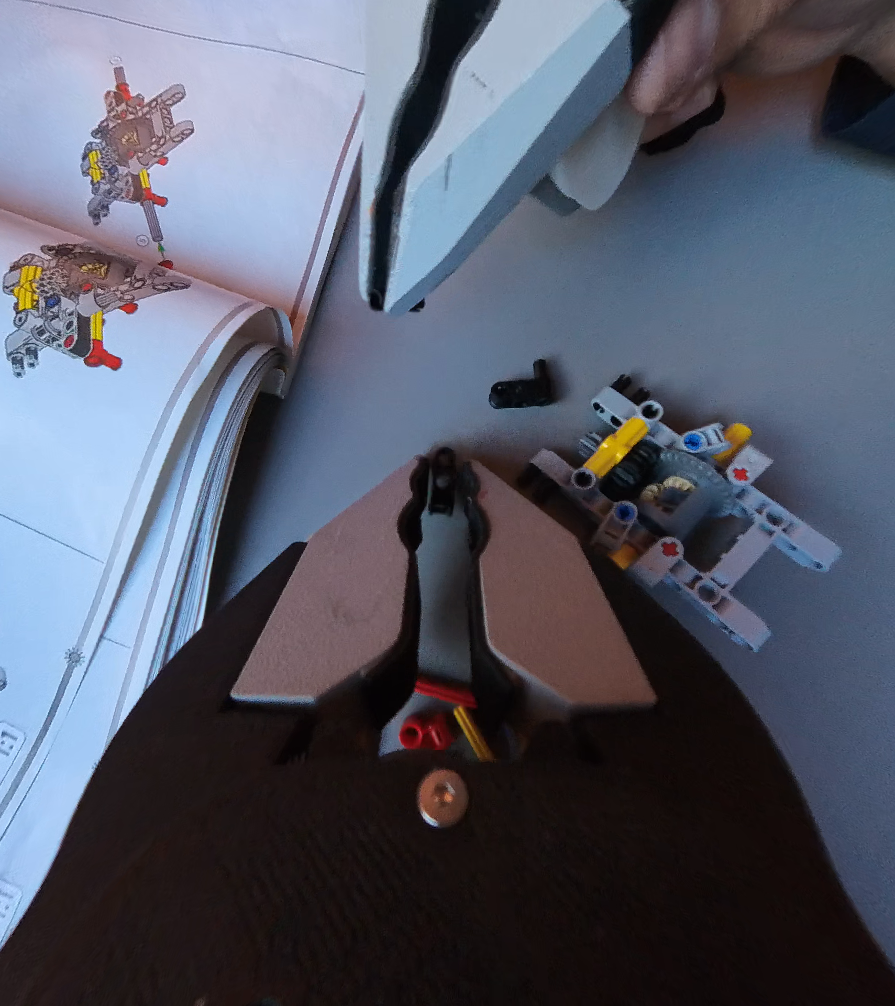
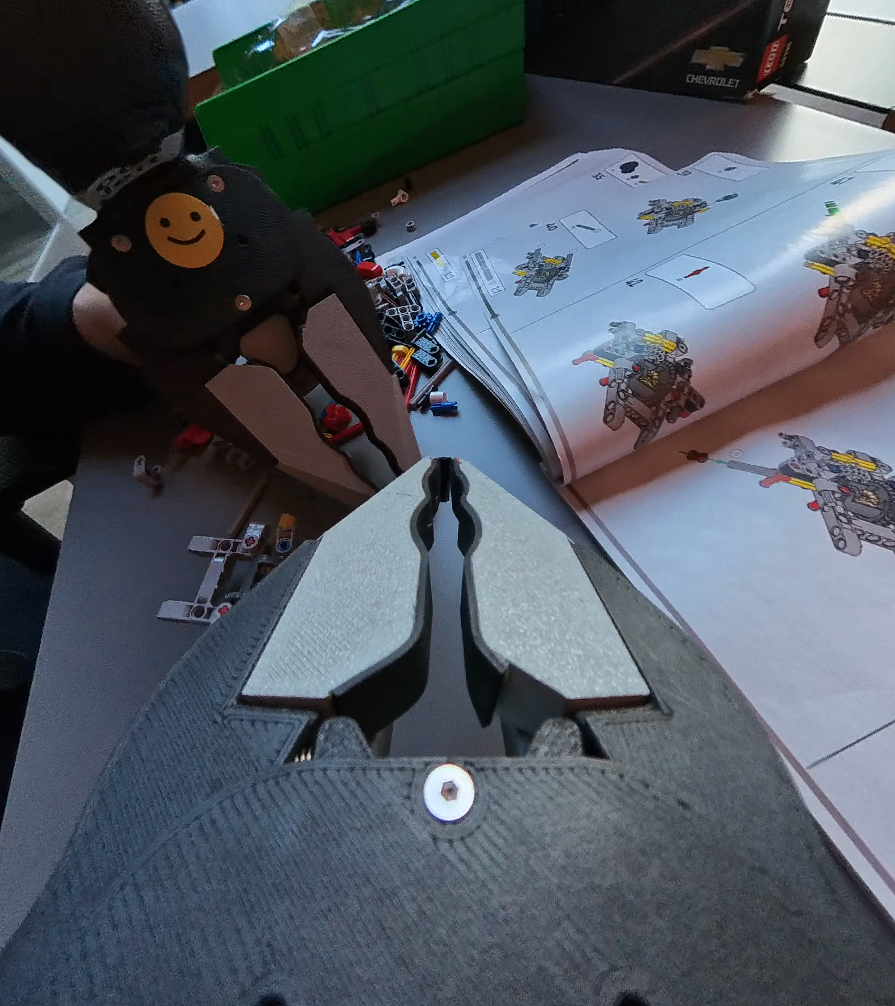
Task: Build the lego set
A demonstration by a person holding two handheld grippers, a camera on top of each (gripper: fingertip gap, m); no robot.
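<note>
The table (image 1: 706,305) is plain grey. A small black piece (image 1: 440,484) sits between the pale fingers (image 1: 347,588) of the left gripper (image 1: 442,473). The built assembly (image 1: 673,506) is light grey with yellow, blue, red and black parts. The open booklet (image 2: 760,626) is white with coloured drawings. The bin (image 2: 369,103) is green, and a yellow smiley disc (image 2: 184,229) sits on black.

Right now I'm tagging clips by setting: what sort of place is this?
Probably a hobby or office table used for brick-model building: an open instruction booklet, loose plastic parts, a half-built grey assembly and a green bin.
</note>
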